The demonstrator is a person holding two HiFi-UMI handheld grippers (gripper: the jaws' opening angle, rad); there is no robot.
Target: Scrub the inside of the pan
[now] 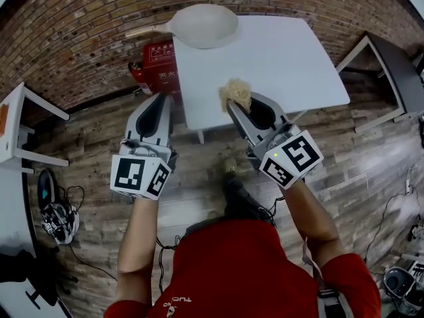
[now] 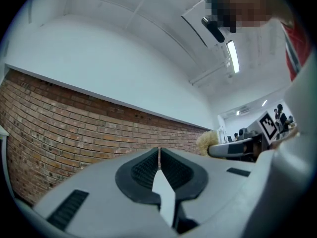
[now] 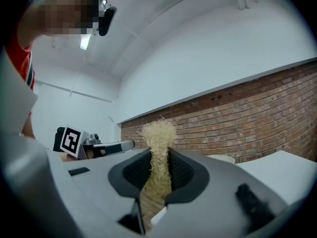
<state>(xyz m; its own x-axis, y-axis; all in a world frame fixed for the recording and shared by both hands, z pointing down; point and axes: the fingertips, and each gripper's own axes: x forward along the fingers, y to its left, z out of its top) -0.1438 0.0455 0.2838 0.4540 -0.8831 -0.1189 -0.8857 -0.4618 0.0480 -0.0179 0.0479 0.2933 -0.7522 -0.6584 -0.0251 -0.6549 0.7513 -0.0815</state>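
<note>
A pale cream pan [image 1: 203, 25] with a long handle pointing left rests at the far left corner of the white table [image 1: 291, 65]. My right gripper [image 1: 233, 103] is shut on a tan fibre scrubber [image 1: 236, 93], held over the table's near edge; the right gripper view shows the scrubber [image 3: 158, 152] pinched between the black pads, tuft sticking out. My left gripper [image 1: 162, 98] hovers left of the table over the floor, jaws shut with nothing between them [image 2: 158, 155]. Both point up toward the wall and are well short of the pan.
A red box [image 1: 159, 65] and a red fire extinguisher [image 1: 140, 77] stand on the wood floor by the brick wall, left of the table. Another white table [image 1: 16, 124] is at left, a dark bench [image 1: 397, 65] at right. Cables and a helmet [image 1: 58, 218] lie at lower left.
</note>
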